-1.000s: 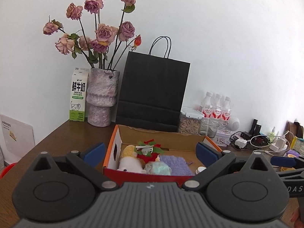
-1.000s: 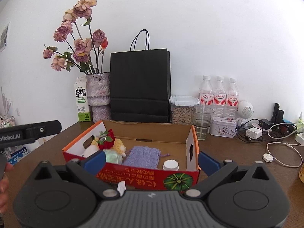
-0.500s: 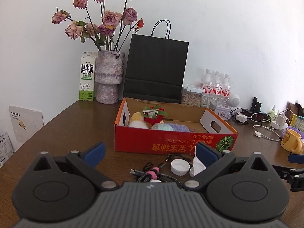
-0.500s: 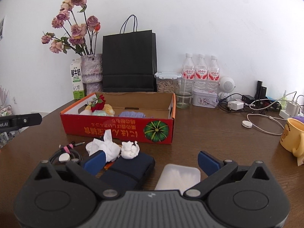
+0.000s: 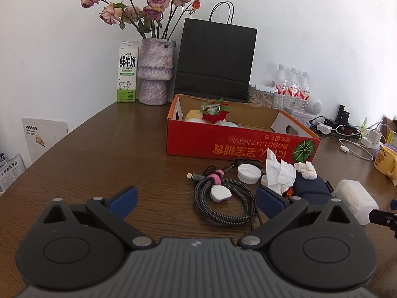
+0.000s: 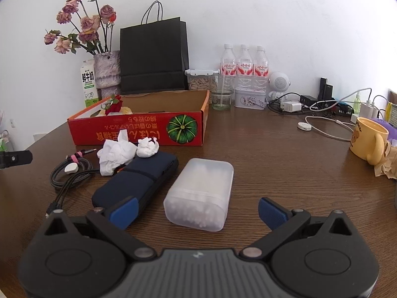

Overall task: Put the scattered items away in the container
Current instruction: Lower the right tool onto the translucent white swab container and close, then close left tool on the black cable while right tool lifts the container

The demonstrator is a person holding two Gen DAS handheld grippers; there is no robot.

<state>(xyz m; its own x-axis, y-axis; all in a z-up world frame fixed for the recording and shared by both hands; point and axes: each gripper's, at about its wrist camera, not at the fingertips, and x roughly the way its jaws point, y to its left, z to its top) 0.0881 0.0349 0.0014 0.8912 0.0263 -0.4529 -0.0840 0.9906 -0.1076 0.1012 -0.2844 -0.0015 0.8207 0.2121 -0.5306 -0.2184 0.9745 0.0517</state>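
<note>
Both grippers, left and right, were spread apart and empty; the plastic case lay near the right one, the red box farther back.

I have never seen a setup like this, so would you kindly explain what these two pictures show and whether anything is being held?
There is no robot: a person holds a two-finger claw in each hand, each carrying a forward-looking fisheye camera. One picture looks along the left claw, the other along the right claw. Both are open and hold nothing. On the wooden table stands a red cardboard box with a few items inside. In front lie a coiled cable, crumpled tissues, a dark blue case and a frosted plastic box.
</note>
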